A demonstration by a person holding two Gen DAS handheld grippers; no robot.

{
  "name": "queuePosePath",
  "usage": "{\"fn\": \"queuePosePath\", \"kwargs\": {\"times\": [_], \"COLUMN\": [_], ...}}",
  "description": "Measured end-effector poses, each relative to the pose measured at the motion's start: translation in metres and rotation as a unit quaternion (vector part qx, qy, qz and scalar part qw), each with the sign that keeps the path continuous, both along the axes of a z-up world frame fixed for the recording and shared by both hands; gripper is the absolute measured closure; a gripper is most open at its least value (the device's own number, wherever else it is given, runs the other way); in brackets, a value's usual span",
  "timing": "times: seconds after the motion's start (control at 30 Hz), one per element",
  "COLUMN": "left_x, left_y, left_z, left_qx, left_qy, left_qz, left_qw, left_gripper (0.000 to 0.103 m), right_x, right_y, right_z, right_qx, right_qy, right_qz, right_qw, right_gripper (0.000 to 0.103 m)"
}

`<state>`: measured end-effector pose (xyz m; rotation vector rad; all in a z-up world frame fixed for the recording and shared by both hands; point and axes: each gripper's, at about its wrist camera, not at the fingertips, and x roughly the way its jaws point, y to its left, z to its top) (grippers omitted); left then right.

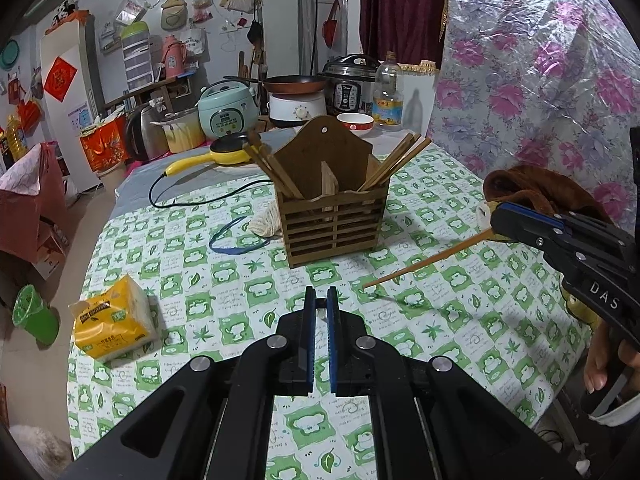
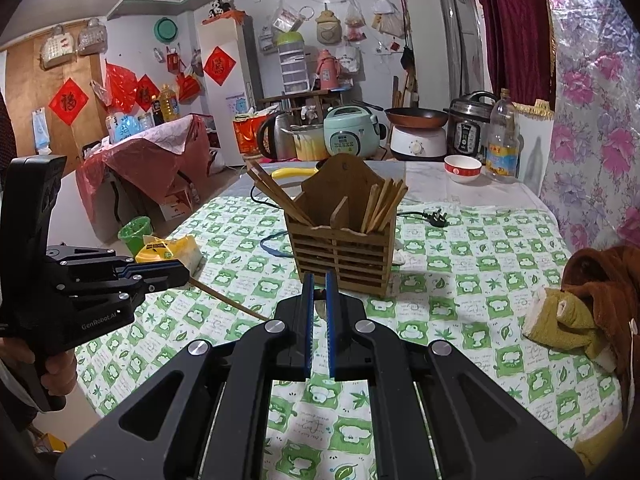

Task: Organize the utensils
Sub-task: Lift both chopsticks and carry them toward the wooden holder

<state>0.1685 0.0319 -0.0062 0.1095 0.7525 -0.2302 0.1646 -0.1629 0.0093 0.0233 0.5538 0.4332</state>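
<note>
A wooden slatted utensil holder (image 1: 334, 216) stands mid-table with chopsticks leaning in both its left and right compartments; it also shows in the right wrist view (image 2: 342, 252). My right gripper (image 1: 496, 216) is shut on a single chopstick (image 1: 424, 260) that slants down to the tablecloth. In the right wrist view my left gripper (image 2: 184, 274) appears shut on a chopstick (image 2: 228, 300) too. Which gripper truly holds the stick is unclear. Each camera's own jaws stand narrowly apart with nothing visible between them.
A yellow tissue pack (image 1: 114, 320), a blue band (image 1: 236, 238) and a ball of string (image 1: 266, 220) lie left of the holder. A brown cloth (image 2: 592, 292) sits at the right edge. Cookers, a pan, a bowl (image 2: 462, 169) and a bottle stand at the back.
</note>
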Motion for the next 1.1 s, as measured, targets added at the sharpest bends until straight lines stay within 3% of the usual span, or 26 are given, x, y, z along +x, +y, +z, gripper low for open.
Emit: {"fn": "queuePosePath", "kwargs": {"times": [0.53,0.83,1.1], "left_x": [0.004,0.009,0.009], "left_y": [0.007,0.007,-0.005], "left_z": [0.003,0.028,0.055], "left_qx": [-0.004,-0.014,0.003], "left_qy": [-0.001,-0.004,-0.031], "left_qz": [-0.002,-0.03,-0.051], "left_qw": [1.0,0.9994,0.9982], "left_gripper": [0.097,0.097,0.097], "right_x": [0.009,0.01,0.012], "right_y": [0.001,-0.001,-0.001], "right_z": [0.014,0.027,0.047], "right_qx": [0.006,0.009,0.008], "right_qy": [-0.011,-0.02,-0.04], "right_qz": [0.006,0.015,0.02], "right_qw": [1.0,1.0,0.999], "right_gripper": [0.096,0.096,0.096]}}
